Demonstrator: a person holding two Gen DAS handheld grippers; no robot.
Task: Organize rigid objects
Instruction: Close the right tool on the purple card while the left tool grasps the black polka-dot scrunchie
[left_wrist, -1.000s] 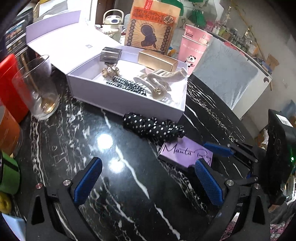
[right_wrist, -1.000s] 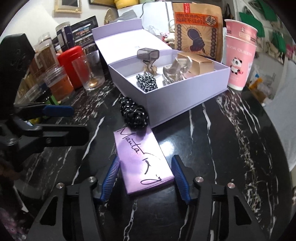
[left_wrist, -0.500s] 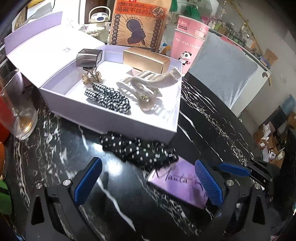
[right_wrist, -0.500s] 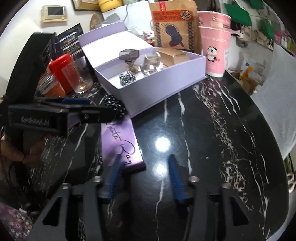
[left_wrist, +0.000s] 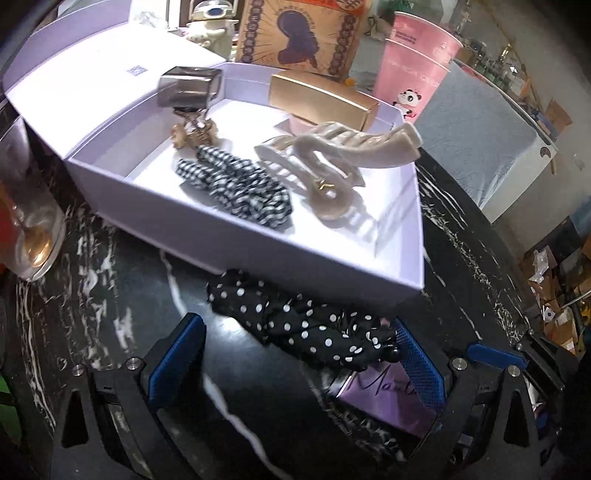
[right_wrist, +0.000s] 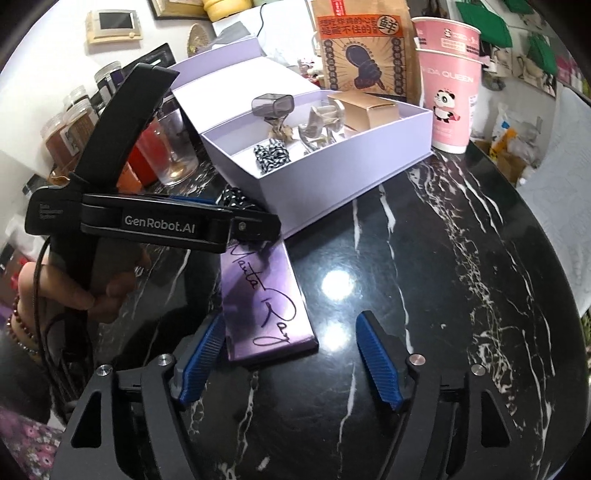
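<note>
Polka-dot scrunchie (left_wrist: 303, 325) seemingly against box (left_wrist: 258, 254)

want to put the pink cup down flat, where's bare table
Free: the black marble right of the lavender box and purple card, out to the table's edge. Crowded: left of the box, by the glass and jars. The box floor has little room.

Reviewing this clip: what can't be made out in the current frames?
- Left view: most of the purple card, covered by the left gripper and polka-dot scrunchie.
- Right view: scrunchie mostly behind the left gripper's body.
- Right view: items in the box too small to identify.
- Right view: left fingertips hidden.
</note>
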